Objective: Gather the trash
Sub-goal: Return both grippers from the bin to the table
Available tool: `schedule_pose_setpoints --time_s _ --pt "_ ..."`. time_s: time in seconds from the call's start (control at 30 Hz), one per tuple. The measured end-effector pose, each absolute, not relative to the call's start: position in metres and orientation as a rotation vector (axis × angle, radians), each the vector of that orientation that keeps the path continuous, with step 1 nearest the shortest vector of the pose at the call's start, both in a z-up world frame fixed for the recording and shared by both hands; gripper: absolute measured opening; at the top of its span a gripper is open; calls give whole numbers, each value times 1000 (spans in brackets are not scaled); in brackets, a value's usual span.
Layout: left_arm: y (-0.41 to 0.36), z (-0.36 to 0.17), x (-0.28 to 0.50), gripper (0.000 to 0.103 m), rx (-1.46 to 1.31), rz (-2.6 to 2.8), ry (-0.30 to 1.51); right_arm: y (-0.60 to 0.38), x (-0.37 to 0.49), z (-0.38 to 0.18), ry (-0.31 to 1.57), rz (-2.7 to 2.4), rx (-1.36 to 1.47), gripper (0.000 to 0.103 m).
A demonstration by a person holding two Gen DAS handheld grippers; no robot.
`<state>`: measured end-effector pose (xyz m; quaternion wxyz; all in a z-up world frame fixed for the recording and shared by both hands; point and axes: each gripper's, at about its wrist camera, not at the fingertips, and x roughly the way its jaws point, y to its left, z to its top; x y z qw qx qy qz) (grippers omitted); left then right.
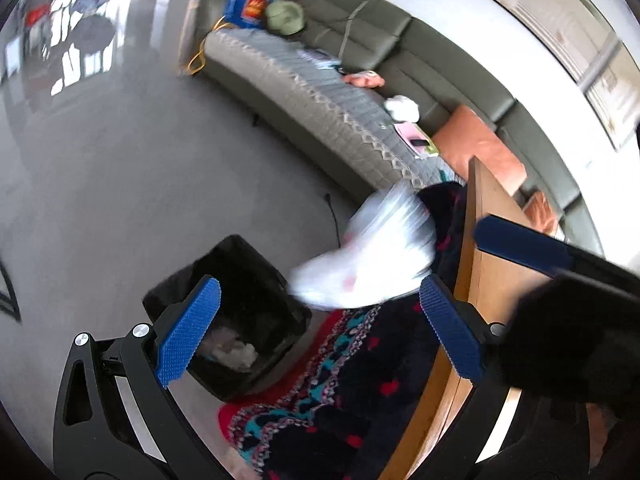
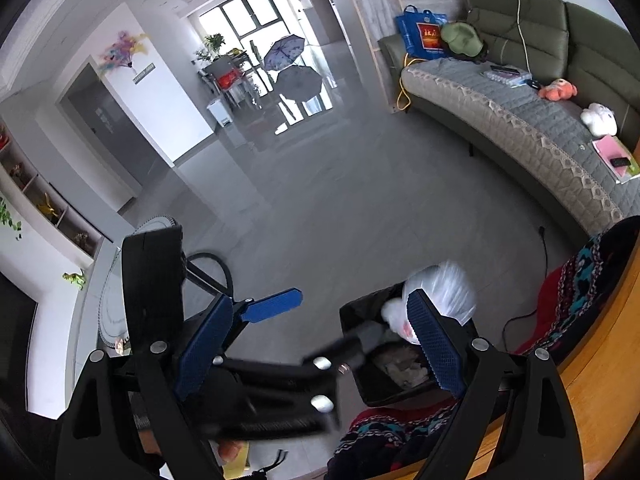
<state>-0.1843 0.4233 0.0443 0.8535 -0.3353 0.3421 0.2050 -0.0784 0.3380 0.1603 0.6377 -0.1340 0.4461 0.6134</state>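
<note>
Trash bag (image 1: 368,256) blurred above bin (image 1: 228,316) rim beside table edge (image 1: 476,240); both jaws wide, empty; floor (image 1: 140,168) clear.

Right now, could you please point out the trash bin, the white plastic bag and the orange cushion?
Trash bin (image 1: 256,276), left wrist view, black liner.
White plastic bag (image 1: 372,256), left wrist view, blurred middle.
Orange cushion (image 1: 476,148), left wrist view, face.

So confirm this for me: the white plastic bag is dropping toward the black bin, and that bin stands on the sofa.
Not quite. The black bin stands on the grey floor beside the patterned rug, not on the sofa; the left wrist view shows it. The rest holds: the blurred white plastic bag is in the air just above the bin.
</note>
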Motion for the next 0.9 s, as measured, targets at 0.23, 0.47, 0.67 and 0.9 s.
schedule_pose_setpoints --time_s 0.23,0.47,0.67,0.9 --pt "426 50 -191 97 -685 443 715 330 -71 158 1002 1358 -304 89" --pt "413 51 -177 97 -641 416 754 287 -49 152 1005 1245 -257 89" --pt "374 56 -151 97 -556 350 811 230 -28 149 993 1135 -189 89" --pt "308 57 -111 97 -438 235 875 151 -1 144 985 983 -121 89"
